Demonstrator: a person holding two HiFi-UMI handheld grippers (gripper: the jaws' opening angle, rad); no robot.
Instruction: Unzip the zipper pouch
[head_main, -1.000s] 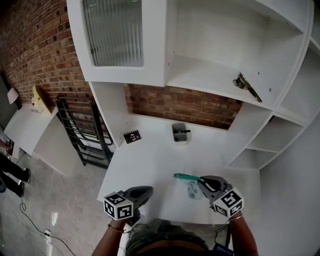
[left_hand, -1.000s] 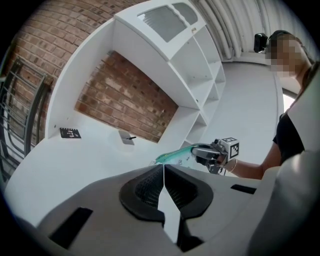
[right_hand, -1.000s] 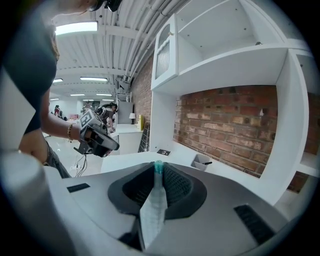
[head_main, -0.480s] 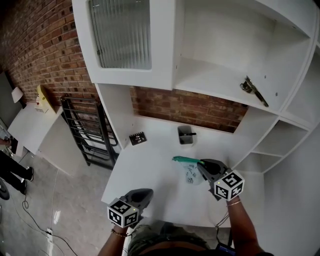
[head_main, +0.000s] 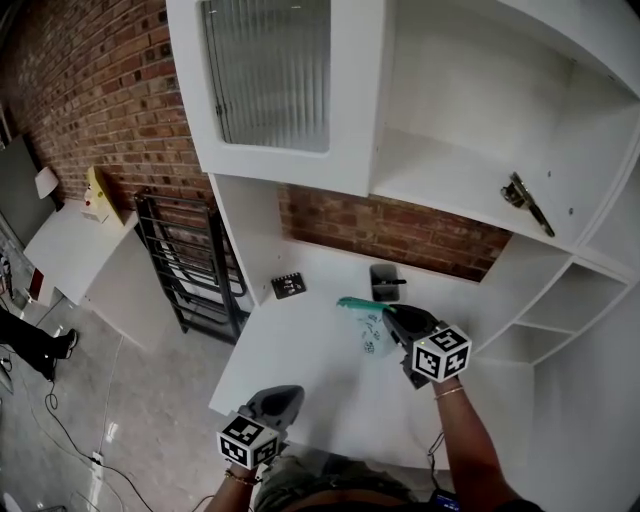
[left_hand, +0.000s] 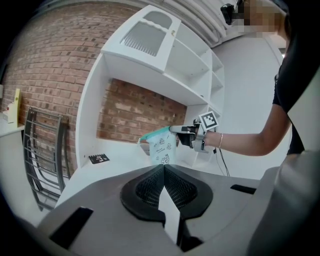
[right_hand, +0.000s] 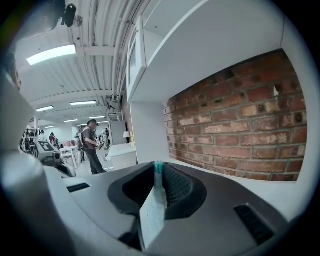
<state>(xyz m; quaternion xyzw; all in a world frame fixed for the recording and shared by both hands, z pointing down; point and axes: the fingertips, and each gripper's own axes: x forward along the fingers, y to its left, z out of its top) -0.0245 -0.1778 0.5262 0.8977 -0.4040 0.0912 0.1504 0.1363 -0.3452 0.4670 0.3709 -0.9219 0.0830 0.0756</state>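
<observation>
The zipper pouch (head_main: 367, 331) is clear plastic with small printed figures and a teal zipper strip along its top. It hangs in the air over the white desk (head_main: 300, 375), held by one top corner in my right gripper (head_main: 392, 319), which is shut on it. In the right gripper view the pouch (right_hand: 153, 212) shows edge-on between the jaws. My left gripper (head_main: 284, 397) hovers at the desk's near edge, shut with nothing in it. The left gripper view shows its jaws (left_hand: 164, 170) closed and the pouch (left_hand: 161, 145) hanging well ahead of them.
A grey pen cup (head_main: 384, 281) and a black marker card (head_main: 290, 286) sit near the brick wall. A black metal rack (head_main: 190, 262) stands left of the desk. White shelving rises above, with a metal hinge (head_main: 527, 203) on one shelf. People (right_hand: 91, 146) stand far off.
My right gripper has carried the pouch away from the desk's near edge toward the pen cup and brick wall. The left gripper has stayed near the front edge, shifting a little.
</observation>
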